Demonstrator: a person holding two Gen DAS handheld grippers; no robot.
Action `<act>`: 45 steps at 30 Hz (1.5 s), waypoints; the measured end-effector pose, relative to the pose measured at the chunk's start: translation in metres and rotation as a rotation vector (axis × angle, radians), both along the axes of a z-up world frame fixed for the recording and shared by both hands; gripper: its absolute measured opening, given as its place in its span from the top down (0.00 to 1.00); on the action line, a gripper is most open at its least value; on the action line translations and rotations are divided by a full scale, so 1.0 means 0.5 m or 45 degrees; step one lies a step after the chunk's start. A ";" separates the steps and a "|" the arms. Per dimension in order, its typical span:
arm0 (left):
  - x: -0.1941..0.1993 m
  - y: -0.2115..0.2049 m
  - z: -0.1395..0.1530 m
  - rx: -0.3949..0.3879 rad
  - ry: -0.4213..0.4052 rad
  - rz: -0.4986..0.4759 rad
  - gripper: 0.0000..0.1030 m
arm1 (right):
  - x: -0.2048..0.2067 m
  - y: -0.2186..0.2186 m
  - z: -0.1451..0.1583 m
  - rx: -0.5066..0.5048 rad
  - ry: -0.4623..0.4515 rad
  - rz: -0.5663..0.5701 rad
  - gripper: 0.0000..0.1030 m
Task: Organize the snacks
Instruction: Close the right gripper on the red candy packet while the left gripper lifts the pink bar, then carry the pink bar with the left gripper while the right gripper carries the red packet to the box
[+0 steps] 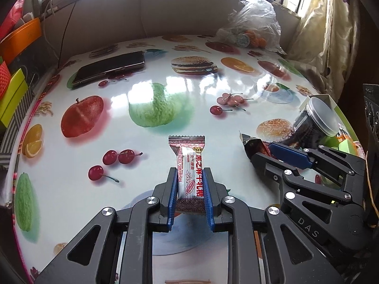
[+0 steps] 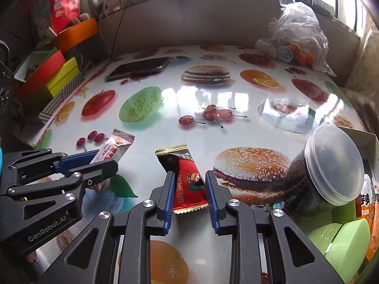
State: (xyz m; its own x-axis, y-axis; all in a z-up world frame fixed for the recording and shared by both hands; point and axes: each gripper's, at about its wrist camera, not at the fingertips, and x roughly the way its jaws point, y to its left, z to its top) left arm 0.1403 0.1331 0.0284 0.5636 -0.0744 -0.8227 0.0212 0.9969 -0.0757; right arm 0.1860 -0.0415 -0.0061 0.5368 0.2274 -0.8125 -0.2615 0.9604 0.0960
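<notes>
My left gripper (image 1: 188, 172) is shut on a white and red nougat bar (image 1: 189, 165), held by its sides just above the fruit-print table; it also shows in the right wrist view (image 2: 113, 148). My right gripper (image 2: 189, 176) has its jaws around a red and black snack packet (image 2: 187, 182). The left pad touches the packet and a small gap shows at the right pad. The packet's dark end shows in the left wrist view (image 1: 253, 145). Both grippers are side by side near the table's front edge.
A dark jar with a clear lid (image 2: 324, 170) lies tilted at the right beside green bowls (image 2: 341, 248) and a box. A phone (image 1: 109, 67) lies at the far left. A plastic bag (image 1: 253, 23) sits at the back right. Coloured boxes (image 2: 56, 75) line the left edge.
</notes>
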 end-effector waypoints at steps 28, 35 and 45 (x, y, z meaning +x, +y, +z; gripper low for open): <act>-0.100 -0.060 0.100 0.010 -0.133 -0.021 0.79 | -0.129 -0.044 0.125 0.065 -0.154 -0.001 0.78; -0.109 -0.095 0.121 0.011 -0.158 -0.050 0.79 | -0.155 -0.076 0.148 0.074 -0.184 -0.035 0.78; -0.108 -0.167 0.147 0.009 -0.194 -0.132 0.79 | -0.198 -0.152 0.191 0.080 -0.249 -0.117 0.78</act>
State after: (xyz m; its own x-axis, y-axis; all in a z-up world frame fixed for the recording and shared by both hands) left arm 0.0862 0.0497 0.1021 0.6714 -0.1334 -0.7290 0.1347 0.9893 -0.0570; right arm 0.0868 -0.1177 0.0894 0.7038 0.2170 -0.6765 -0.1927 0.9748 0.1122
